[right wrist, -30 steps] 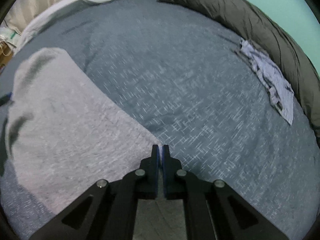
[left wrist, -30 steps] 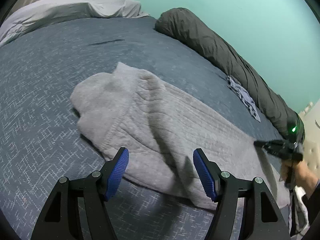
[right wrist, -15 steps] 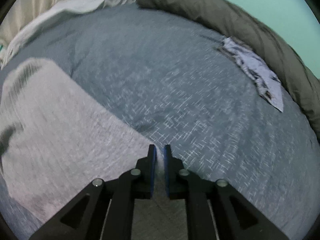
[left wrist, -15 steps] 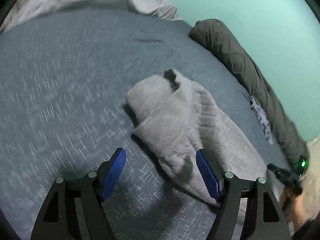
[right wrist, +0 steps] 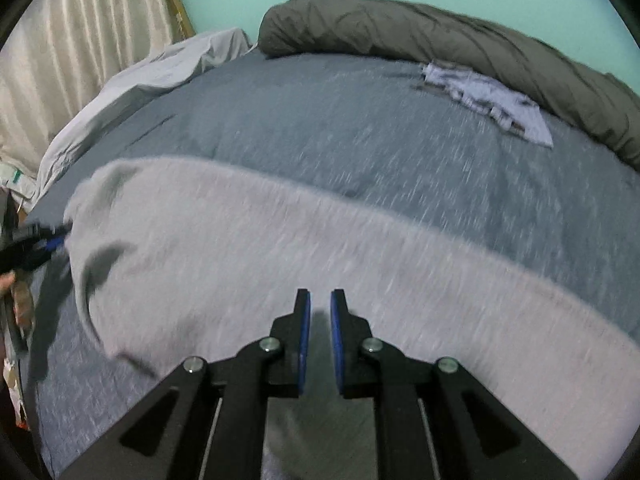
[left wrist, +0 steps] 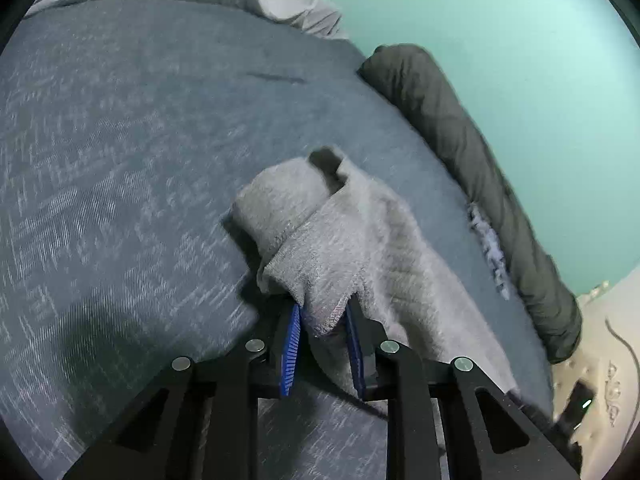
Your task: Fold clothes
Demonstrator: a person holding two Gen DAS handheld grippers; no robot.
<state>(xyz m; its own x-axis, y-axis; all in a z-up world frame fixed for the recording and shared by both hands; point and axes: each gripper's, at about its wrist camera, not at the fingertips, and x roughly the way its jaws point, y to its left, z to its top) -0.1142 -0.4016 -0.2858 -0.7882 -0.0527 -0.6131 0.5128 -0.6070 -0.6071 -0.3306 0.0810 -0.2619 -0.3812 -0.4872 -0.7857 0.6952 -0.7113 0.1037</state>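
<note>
Left gripper [left wrist: 322, 318]: jaws have just been closing and now pinch a stitched edge of the grey sweater [left wrist: 360, 240]; the blue pads [left wrist: 291, 354] press the fabric from both sides, lifting that edge off the bed [left wrist: 120, 180]. Right gripper [right wrist: 320, 300]: jaws stand a narrow slit apart, poised over the sweater's broad flat part; whether cloth lies between the pads cannot be told.

Sweater: lies on the blue-grey bed, stretched as a long band across its near part, one end bunched and folded at the left gripper.

Beyond the sweater: bare bed cover, then a small pale patterned cloth [right wrist: 492, 100] near the bed's far edge. A dark rolled quilt [right wrist: 440, 40] runs along that far edge against a teal wall [left wrist: 500, 40]. A light grey sheet [right wrist: 160, 72] lies crumpled at the bed's far left corner, beside a curtain [right wrist: 80, 40].
</note>
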